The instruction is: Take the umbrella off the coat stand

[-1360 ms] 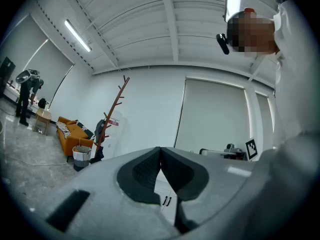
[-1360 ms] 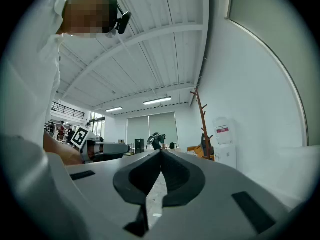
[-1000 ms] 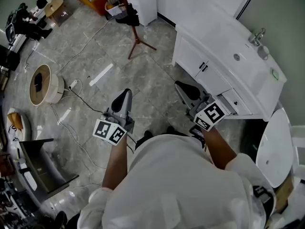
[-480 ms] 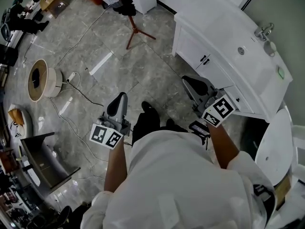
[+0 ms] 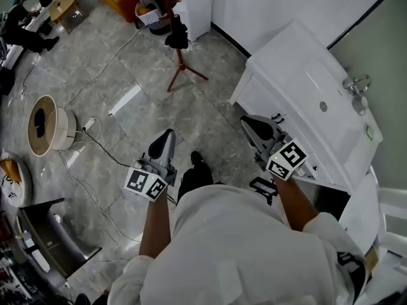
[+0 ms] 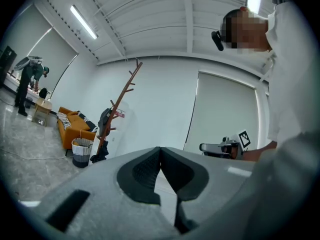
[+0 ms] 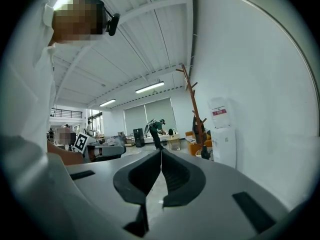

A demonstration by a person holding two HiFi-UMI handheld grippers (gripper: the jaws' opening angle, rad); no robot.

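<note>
The umbrella [image 5: 176, 34] looks like the dark thing that hangs on the stand [image 5: 180, 61]. I cannot see its shape well. The stand is on the grey floor [image 5: 127, 62], near the white wall and well apart from both tools.

The left tool [image 5: 165, 135] is clenched, with its two jaws pressed together and nothing between them. The right tool [image 5: 249, 122] is clenched too, and it holds nothing. Both tools point level, out toward the stand.

A white cabinet [image 5: 299, 62] with a tap is just beside the right tool. In the left gripper view, a bin [image 6: 80, 151] sits by the foot of the stand, and an orange sofa [image 6: 69, 126] is behind the bin.
</note>
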